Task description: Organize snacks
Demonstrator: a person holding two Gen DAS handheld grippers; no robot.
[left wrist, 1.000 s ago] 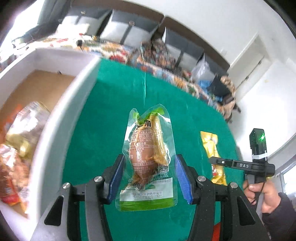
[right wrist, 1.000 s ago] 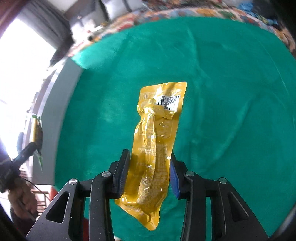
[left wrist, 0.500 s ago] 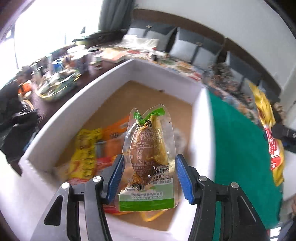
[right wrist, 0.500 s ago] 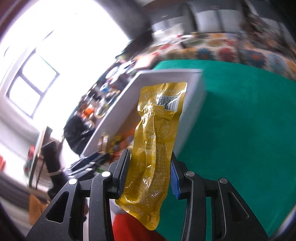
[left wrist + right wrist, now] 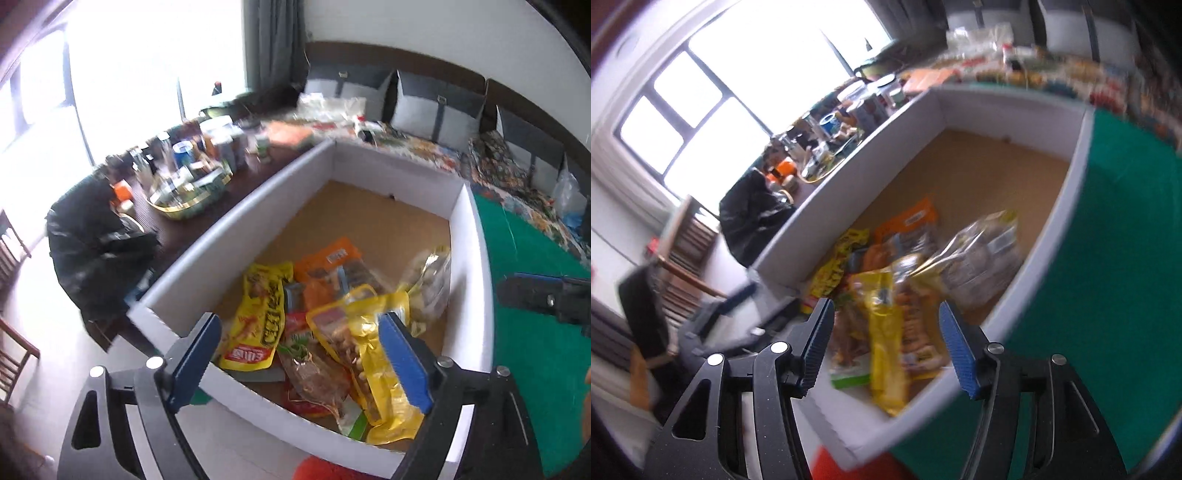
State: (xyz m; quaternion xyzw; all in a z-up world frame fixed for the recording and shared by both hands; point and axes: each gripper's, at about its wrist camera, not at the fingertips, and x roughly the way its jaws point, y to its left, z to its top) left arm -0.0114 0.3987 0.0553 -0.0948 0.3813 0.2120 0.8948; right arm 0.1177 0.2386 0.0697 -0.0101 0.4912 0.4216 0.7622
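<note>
A white cardboard box (image 5: 236, 221) (image 5: 849, 173) with a brown floor holds several snack packs. The clear green-topped chicken pack (image 5: 317, 373) lies near the box's front wall. The long yellow pack (image 5: 886, 354) lies on the pile at the front. My left gripper (image 5: 303, 362) is open and empty above the box's near end. My right gripper (image 5: 886, 343) is open and empty above the same pile; it also shows at the right edge of the left wrist view (image 5: 543, 299).
A green cloth (image 5: 535, 332) (image 5: 1108, 258) covers the table right of the box. A dark table with bottles, cans and a bowl (image 5: 188, 188) stands left of it. A black bag (image 5: 92, 240) and a cushioned bench (image 5: 406, 107) lie beyond.
Both grippers opened and let go of their packs. The green-topped pack and the yellow pack dropped into the box onto the pile. The views are now over the box.
</note>
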